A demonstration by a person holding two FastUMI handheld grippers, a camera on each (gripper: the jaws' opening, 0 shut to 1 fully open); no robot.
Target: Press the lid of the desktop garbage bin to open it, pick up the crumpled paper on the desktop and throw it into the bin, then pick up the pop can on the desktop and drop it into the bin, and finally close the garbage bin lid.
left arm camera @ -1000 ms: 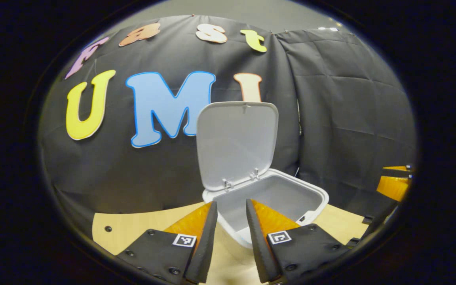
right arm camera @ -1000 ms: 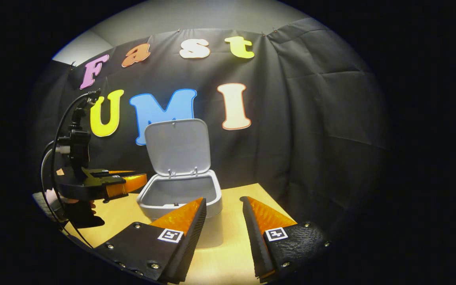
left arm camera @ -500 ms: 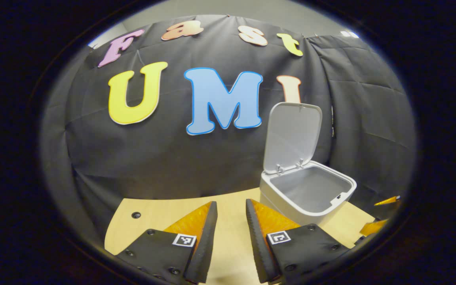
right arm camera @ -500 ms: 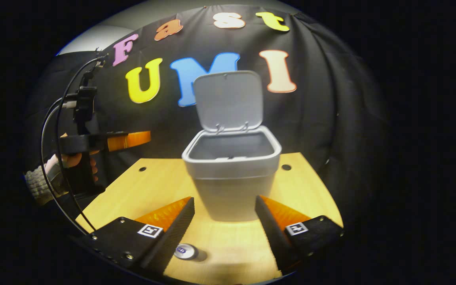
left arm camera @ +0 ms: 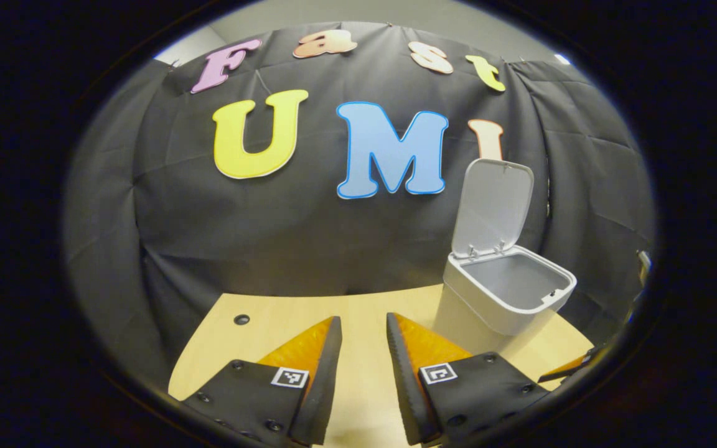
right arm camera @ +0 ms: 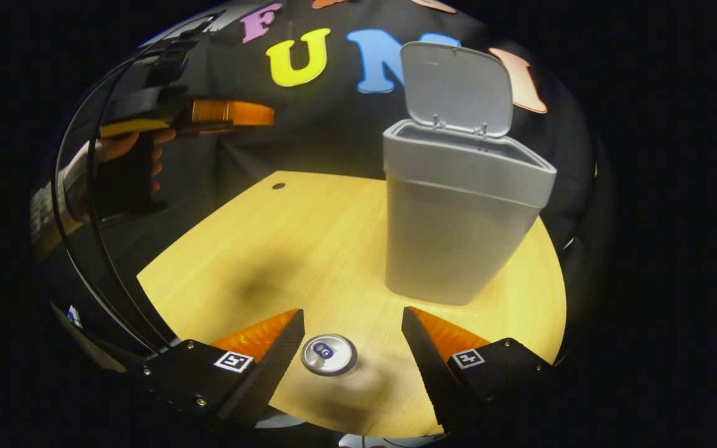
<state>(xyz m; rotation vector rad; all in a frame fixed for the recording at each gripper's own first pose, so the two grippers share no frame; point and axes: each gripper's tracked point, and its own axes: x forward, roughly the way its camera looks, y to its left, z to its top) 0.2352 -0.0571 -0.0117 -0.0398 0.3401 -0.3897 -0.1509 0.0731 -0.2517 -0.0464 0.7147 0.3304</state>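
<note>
The grey bin stands on the wooden table with its lid upright and open. A pop can stands upright in front of the bin, seen from above. My right gripper hovers over it, open wide, with a finger on each side of the can and neither touching. In the left gripper view the bin is at the right with its lid raised. My left gripper is open by a narrow gap, holding nothing, over the table left of the bin.
A hand holds the left gripper in the air at the upper left of the right gripper view, with cables looping behind it. The table has a small hole near the back wall.
The right gripper has tipped down and come low over the can, which now sits between its fingers. The left gripper has swung left, away from the bin.
</note>
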